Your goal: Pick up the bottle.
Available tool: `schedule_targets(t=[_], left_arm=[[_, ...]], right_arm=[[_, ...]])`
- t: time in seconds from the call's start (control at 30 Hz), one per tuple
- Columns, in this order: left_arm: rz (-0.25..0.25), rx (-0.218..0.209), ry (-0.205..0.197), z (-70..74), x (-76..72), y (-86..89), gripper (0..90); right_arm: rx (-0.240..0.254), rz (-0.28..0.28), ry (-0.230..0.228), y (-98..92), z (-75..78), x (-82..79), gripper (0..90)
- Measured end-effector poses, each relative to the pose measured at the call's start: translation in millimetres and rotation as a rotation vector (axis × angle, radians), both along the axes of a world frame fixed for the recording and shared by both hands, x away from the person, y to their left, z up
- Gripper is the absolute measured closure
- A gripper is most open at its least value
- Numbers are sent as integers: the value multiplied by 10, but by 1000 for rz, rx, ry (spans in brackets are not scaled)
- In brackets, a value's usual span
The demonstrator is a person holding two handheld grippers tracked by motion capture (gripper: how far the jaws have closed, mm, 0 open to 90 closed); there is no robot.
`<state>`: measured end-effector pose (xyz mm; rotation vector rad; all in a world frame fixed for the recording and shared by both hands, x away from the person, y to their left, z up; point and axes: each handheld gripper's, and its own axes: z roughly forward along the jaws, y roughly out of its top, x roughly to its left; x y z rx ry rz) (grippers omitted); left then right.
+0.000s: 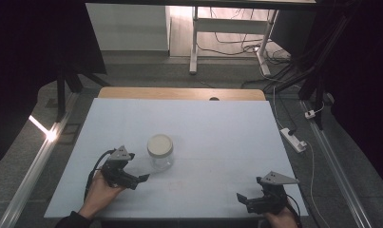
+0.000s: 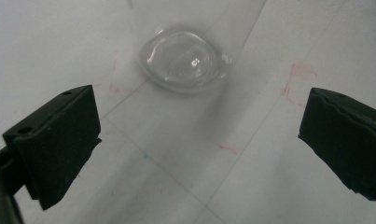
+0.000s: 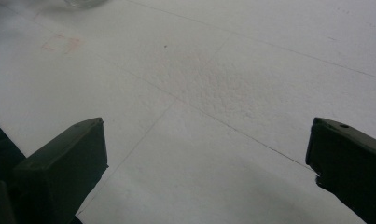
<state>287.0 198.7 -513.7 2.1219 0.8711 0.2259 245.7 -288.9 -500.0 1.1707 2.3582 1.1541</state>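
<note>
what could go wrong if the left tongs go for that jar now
1. The jar is clear, smooth glass standing upright on the table; a push from one jaw of the left tongs before the other touches could slide or tip it.
2. Its lid looks wider than the body, so a high grip may catch the lid rather than the glass.
3. The right tongs are far off, too far to steady it.

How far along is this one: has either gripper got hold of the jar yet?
Nothing looks done yet. The jar stands upright on the table, lid on, untouched. In hand: the left gripper sits beside it, jaws open and pointed at its base. The right gripper rests open at the near right edge, far from the jar. Gripping and anything after remains.
</note>
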Motion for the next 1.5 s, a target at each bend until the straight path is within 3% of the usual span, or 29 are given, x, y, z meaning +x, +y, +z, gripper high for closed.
schedule_targets(t=[0.33, 0.57, 0.87, 1.07, 1.33, 1.5], left_arm=[[-26, -50, -25, -34, 241, -136, 0], [-39, -60, -46, -48, 358, -226, 0], [-65, -12, -42, -49, 460, -396, 0], [-78, -7, -42, -71, 527, -448, 0], [-104, 39, -75, -90, 563, -530, 0], [-77, 68, -110, -81, 555, -559, 60]], right_arm=[[1, 1, 2, -1, -1, 2, 0], [1, 3, 4, -1, -2, 3, 0], [0, 5, 5, 1, -2, 4, 0], [-1, 6, 3, 2, -4, 5, 0], [-1, 8, 4, 2, -4, 5, 0], [-2, 8, 4, 3, -4, 5, 0]])
